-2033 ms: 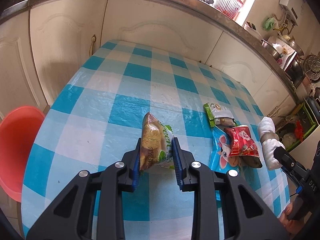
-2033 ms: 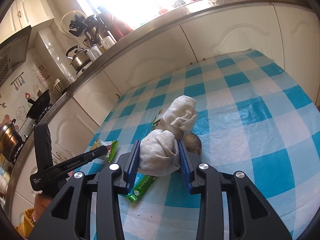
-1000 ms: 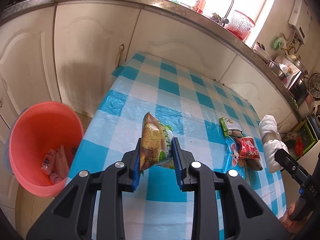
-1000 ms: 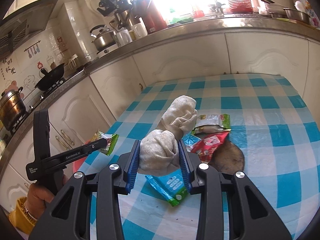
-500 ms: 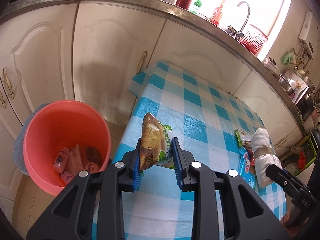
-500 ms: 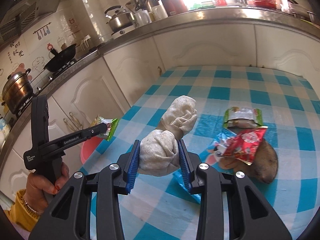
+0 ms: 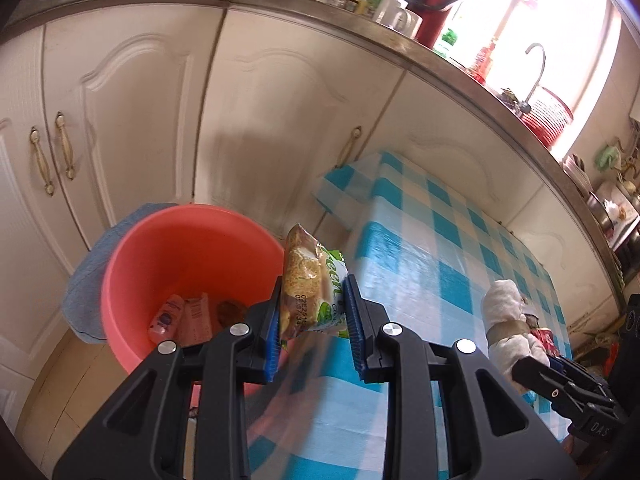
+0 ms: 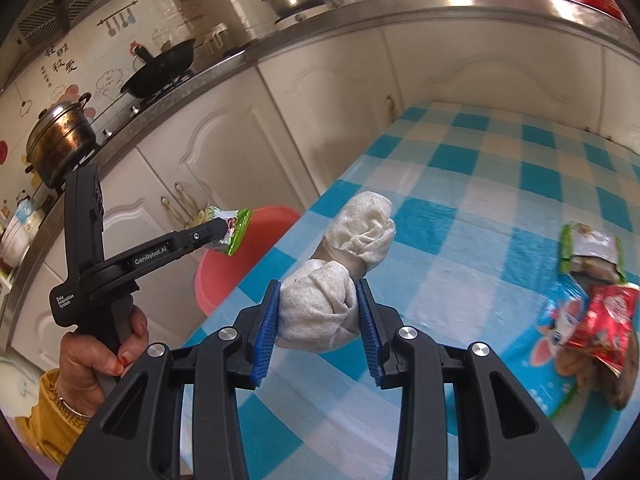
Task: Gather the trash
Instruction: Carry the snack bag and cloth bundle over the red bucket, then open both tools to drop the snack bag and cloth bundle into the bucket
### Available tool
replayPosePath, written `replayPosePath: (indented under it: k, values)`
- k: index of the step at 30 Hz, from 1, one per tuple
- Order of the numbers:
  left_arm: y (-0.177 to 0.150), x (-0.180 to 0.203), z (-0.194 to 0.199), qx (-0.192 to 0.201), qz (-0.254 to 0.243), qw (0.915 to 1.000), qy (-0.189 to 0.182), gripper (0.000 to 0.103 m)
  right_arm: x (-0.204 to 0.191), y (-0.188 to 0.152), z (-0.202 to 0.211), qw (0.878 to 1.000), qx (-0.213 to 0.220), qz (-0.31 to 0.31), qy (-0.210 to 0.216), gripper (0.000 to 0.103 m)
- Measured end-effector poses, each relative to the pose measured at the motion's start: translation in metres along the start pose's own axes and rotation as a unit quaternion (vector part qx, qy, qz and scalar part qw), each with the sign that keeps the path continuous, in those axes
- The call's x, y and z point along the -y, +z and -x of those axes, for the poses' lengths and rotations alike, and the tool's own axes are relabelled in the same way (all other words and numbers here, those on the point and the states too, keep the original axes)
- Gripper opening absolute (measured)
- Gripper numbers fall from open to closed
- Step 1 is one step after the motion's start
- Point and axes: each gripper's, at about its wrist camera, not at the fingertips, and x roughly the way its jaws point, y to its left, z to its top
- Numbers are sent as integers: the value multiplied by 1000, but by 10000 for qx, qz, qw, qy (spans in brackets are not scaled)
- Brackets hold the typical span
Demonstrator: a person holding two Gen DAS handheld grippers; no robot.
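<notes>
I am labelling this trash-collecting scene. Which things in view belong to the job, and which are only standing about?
Belong to the job:
- snack bag in left gripper
- wadded cloth in right gripper
- red bucket, wrappers already inside
- wrappers on checked table

Standing about:
- steel pot
- black wok
- red thermos
- cabinets

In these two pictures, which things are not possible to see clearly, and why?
- Red bin, left wrist view: its bottom and part of the trash inside hidden behind the left claw.
- Snack packet: label partly covered by the claw's pads.
- Brown item under the wrappers, right wrist view: mostly covered, kind unclear.
- Tied cloth bundle: contents hidden.
</notes>
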Motion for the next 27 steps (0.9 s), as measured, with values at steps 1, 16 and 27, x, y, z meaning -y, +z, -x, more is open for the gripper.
replayPosePath:
  k: [1, 16, 27]
  values:
    - [2, -6, 1, 34, 49, 10000, 61, 29, -4, 3, -6, 10000, -48, 51, 53, 39]
    - [8, -76, -7, 27, 646, 9961, 605, 29, -64, 41, -81, 9935, -685, 640, 645, 40]
    - [-1, -96, -36, -315, 704, 9944, 718, 30, -101, 44, -137, 9860, -1174, 913, 754, 46]
